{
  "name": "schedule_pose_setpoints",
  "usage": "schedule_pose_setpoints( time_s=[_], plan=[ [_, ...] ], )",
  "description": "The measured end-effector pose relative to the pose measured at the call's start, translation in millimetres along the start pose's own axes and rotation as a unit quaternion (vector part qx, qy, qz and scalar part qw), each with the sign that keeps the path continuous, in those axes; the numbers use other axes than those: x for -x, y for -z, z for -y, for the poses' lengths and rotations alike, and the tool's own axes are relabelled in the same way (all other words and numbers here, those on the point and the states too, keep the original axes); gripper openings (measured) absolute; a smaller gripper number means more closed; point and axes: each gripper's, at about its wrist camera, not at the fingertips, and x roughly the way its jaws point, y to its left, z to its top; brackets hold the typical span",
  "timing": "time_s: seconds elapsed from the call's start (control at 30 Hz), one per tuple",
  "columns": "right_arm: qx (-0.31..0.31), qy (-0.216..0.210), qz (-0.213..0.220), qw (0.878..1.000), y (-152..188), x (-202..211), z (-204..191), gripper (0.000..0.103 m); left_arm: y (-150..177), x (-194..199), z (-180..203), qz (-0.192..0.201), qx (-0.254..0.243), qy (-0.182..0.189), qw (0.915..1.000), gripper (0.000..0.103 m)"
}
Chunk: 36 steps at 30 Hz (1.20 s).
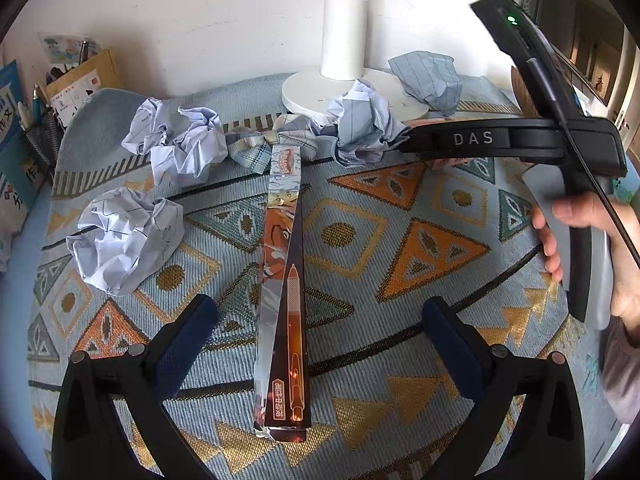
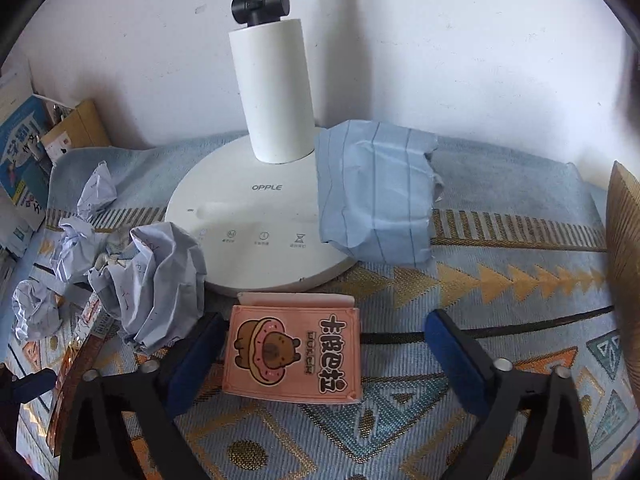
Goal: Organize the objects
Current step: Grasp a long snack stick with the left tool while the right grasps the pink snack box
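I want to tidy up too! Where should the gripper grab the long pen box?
Probably around the middle of the long pen box, from above, pads on its two long sides. It lies flat, narrow and lengthwise between the open left gripper, so both sides are free.

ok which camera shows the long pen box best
The left wrist view: the pen box lies full length on the patterned mat, between the open left gripper. The right wrist view catches only a dark sliver of it at its left edge.
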Motion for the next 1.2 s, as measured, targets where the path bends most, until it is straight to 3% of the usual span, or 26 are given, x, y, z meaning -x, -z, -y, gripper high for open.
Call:
schedule_pose_setpoints(
  time_s=[0.03,0.07,0.1,0.2,0.4,0.47,0.73,0.9,1.1,1.2],
  plan=[
    [0.000,0.001,0.009,1.000,0,4,0,0.057,0,4,-4,0.013,0.013,-0.005,0.9998,0.080],
    [0.000,0.002,0.018,1.000,0,7,0,0.055,0,9,-11,0.030,0.035,-0.019,0.9988,0.028],
    [0.002,-0.011,0.015,1.000,-1,6,-1,0.056,0,10,-21,0.033,0.068,-0.035,0.9966,0.015],
    [-0.001,-0.035,0.020,0.999,-3,8,0,0.056,1,10,-35,0.037,0.108,-0.019,0.9932,0.015],
    [-0.070,-0.138,0.042,0.987,-3,17,30,0.055,-3,7,-40,0.029,0.031,-0.085,0.9955,0.015],
    [-0.089,-0.162,0.048,0.982,1,14,47,0.055,-3,9,-41,0.035,0.014,-0.085,0.9956,0.015],
    [-0.104,-0.235,0.079,0.963,8,33,55,0.055,9,43,-74,0.125,0.033,-0.067,0.9893,0.014],
    [-0.100,-0.237,0.105,0.961,7,50,61,0.055,12,41,-90,0.120,0.053,-0.063,0.9894,0.014],
    [-0.112,-0.246,0.105,0.957,6,49,59,0.056,8,32,-96,0.106,0.048,-0.064,0.9911,0.014],
    [-0.115,-0.250,0.107,0.956,6,52,60,0.056,-3,30,-100,0.134,0.070,-0.032,0.9880,0.014]
  ],
)
